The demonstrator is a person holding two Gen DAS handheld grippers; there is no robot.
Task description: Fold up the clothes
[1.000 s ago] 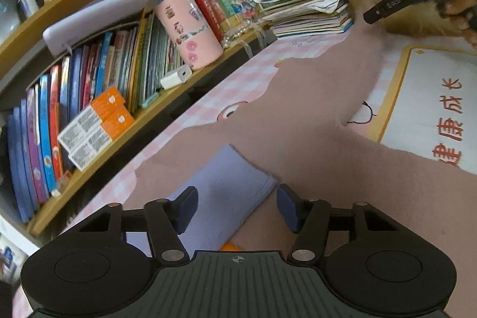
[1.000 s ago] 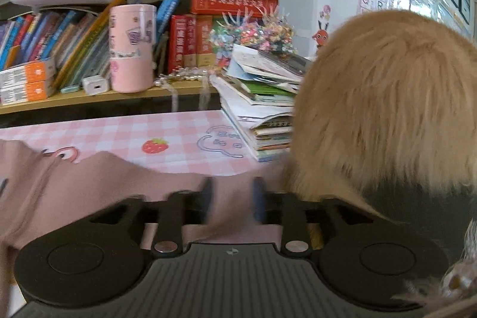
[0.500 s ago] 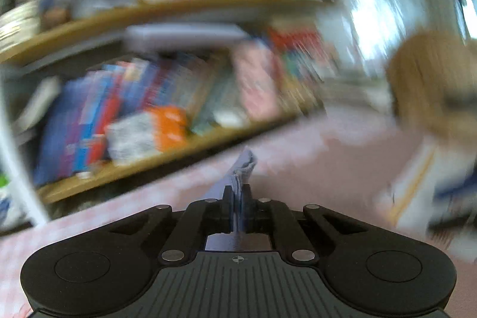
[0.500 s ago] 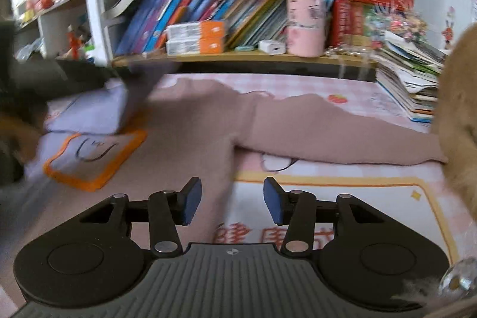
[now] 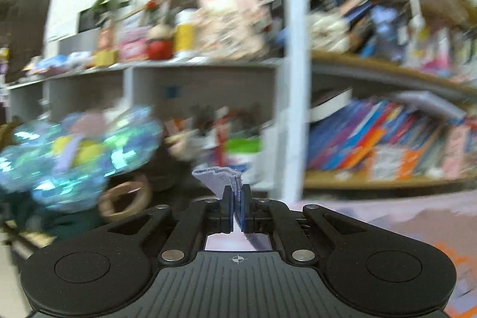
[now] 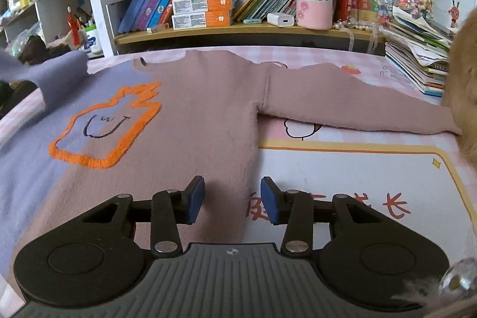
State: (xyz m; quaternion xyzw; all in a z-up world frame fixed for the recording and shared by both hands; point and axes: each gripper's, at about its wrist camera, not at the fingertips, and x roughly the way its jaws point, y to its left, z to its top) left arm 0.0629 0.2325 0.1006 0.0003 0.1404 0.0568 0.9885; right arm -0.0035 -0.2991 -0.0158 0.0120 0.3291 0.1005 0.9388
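Observation:
A sweater [image 6: 205, 115], half dusty pink and half lilac with an orange outlined figure [image 6: 107, 127], lies flat on the table. Its pink sleeve [image 6: 351, 106] stretches out to the right. The lilac sleeve [image 6: 56, 73] is lifted at the far left. My left gripper [image 5: 236, 209] is shut on the cuff of that lilac sleeve [image 5: 223, 179], which sticks up between the blue pads; this view is blurred. My right gripper [image 6: 232, 200] hovers open over the sweater's right side edge near the hem, holding nothing.
A pink checked tablecloth [image 6: 313, 58] and a white mat with an orange border [image 6: 357, 169] cover the table. Behind stand a bookshelf [image 6: 238, 29] with a pink cup [image 6: 314, 2] and a stack of books [image 6: 417, 61]. A tan furry thing [image 6: 465, 85] sits at the right edge.
My left gripper closed on the lilac sleeve cuff and swung it up and left. My right gripper let go of the pink sleeve end, opened and drew back to the sweater's side.

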